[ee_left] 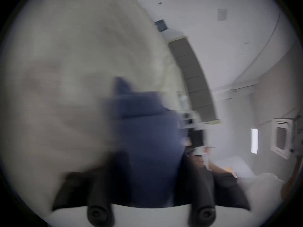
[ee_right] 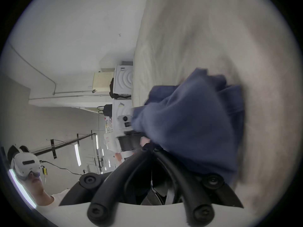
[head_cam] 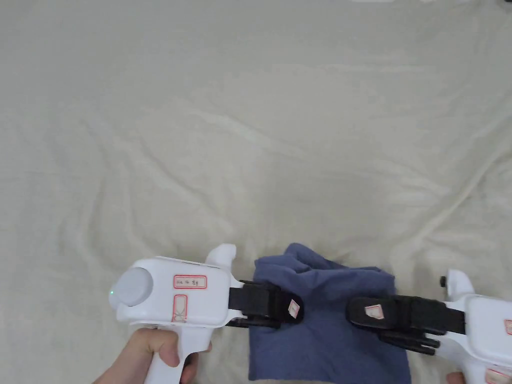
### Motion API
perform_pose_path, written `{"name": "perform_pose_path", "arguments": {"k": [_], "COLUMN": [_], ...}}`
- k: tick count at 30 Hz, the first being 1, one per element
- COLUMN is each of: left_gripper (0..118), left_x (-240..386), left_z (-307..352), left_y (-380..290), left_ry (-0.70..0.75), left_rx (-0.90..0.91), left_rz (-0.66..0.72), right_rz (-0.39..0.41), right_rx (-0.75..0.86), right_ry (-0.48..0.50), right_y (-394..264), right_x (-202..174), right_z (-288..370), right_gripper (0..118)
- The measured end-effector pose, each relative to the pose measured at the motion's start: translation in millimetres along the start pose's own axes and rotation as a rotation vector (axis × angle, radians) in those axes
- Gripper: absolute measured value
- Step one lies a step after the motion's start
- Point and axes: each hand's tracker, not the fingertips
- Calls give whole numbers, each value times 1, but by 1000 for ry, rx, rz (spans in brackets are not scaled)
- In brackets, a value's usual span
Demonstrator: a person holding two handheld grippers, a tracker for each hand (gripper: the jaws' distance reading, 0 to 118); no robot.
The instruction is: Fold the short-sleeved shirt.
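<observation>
A dark blue short-sleeved shirt (head_cam: 325,330) lies bunched in a rough square at the near edge of a cream sheet (head_cam: 250,125). My left gripper (head_cam: 295,310) reaches in from the left over the shirt's left edge. In the blurred left gripper view its jaws (ee_left: 154,158) stand apart, open, with blue cloth (ee_left: 144,132) between them. My right gripper (head_cam: 352,310) comes in from the right over the shirt's middle. In the right gripper view its jaws (ee_right: 150,147) meet at the tip, shut on an edge of the shirt (ee_right: 188,124), which billows up beyond them.
The wrinkled sheet spreads wide to the far side and both flanks. A hand (head_cam: 155,350) holds the left gripper's handle. White appliances (ee_right: 123,81) stand beyond the sheet's edge, and a person wearing a headset (ee_right: 24,165) shows in the right gripper view.
</observation>
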Motion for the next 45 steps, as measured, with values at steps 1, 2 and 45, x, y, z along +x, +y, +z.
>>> {"name": "perform_pose_path", "arguments": {"k": [1, 2, 45], "left_gripper": [24, 24, 0], "left_x": [3, 7, 259], "left_z": [6, 8, 120], "left_y": [-2, -4, 60], "left_ry": [-1, 2, 810], "left_rx": [9, 14, 738], "left_rz": [-11, -25, -636], "right_rz": [16, 36, 986], "right_rx": [19, 33, 708], "right_ry": [-22, -40, -1008], "right_y": [0, -1, 24], "right_x": [-7, -14, -280], "right_z": [4, 8, 28], "right_gripper": [0, 0, 0]}}
